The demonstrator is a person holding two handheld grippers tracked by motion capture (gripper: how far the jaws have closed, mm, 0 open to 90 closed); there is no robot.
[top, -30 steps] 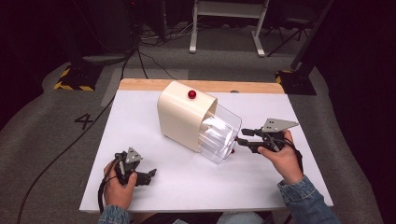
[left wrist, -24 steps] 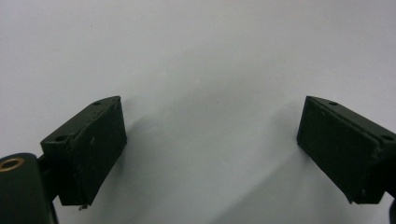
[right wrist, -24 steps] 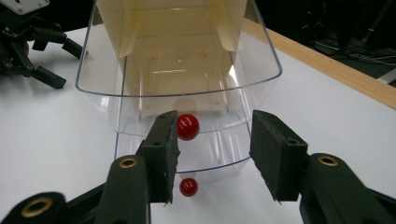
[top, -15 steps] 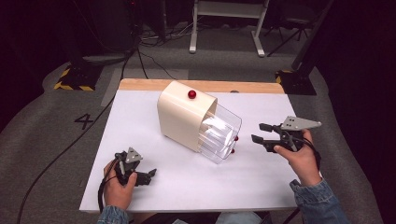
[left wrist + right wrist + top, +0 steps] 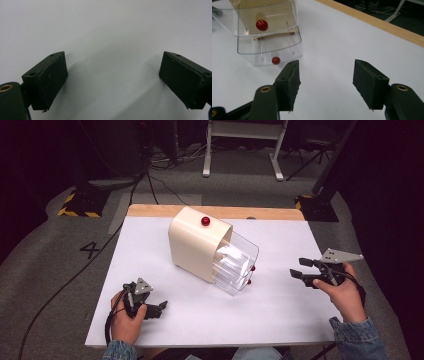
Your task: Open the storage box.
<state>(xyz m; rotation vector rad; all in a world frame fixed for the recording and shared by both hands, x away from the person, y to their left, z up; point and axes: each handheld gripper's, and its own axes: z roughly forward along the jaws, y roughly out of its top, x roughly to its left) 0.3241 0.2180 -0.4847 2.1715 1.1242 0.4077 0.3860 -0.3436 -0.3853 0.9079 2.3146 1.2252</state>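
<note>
Denim sleeves (image 5: 354, 338) — black grippers, 2 padded fingers (image 5: 288, 82), brass screws, grey plate (image 5: 340, 255).

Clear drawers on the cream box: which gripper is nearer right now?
Right, slightly. The right gripper sits apart from the clear drawers off their open front, jaws open. The left gripper rests at the table's near edge, jaws open, diagonally below the box.

Drawer box (image 5: 200, 242) mid-table (image 5: 280, 315), between tongs
</note>
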